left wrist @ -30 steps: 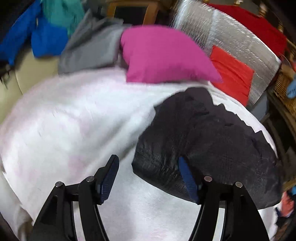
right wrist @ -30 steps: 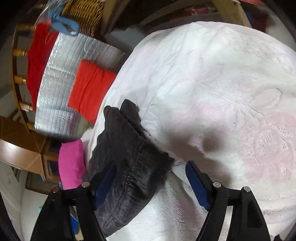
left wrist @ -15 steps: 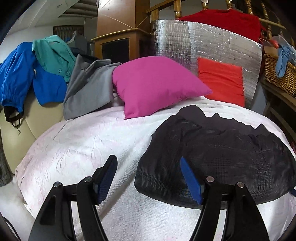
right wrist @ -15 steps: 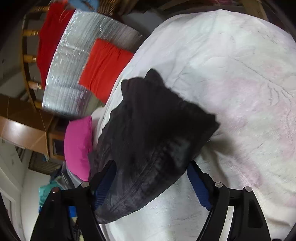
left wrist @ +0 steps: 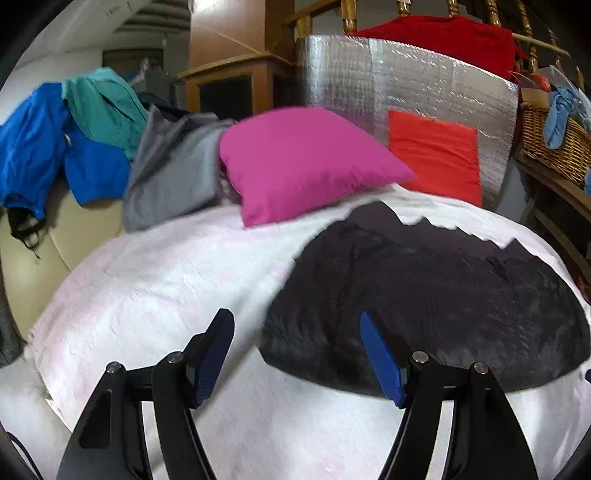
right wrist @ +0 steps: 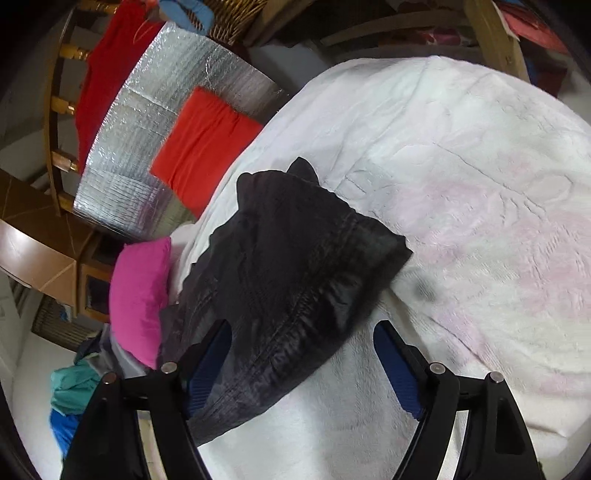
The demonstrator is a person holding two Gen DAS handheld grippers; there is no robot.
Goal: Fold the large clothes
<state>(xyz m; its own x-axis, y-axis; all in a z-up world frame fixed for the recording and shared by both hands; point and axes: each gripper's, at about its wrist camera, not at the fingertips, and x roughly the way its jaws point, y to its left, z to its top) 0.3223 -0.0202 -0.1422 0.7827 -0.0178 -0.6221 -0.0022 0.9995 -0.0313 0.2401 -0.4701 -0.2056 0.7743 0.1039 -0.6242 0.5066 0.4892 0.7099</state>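
A magenta pillow [left wrist: 303,162] is lying at the far edge of a white bedspread [left wrist: 155,280], with a grey garment [left wrist: 173,173] slumping just beside it and blue [left wrist: 33,147] and teal [left wrist: 107,107] garments hanging further left. Behind, a silver quilted panel [left wrist: 399,88] is standing upright, an orange-red cushion [left wrist: 436,151] leaning against it and a red cloth [left wrist: 450,40] draping over a wooden railing [left wrist: 347,14]. A wicker basket [left wrist: 546,133] is holding a light blue cloth [left wrist: 557,110] at right.

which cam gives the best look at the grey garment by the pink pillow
The left wrist view: the grey garment lies unobstructed beside the pink pillow, draped between it and the blue clothes. The right wrist view shows only a blurred sliver of it at the left edge, below the pillow.
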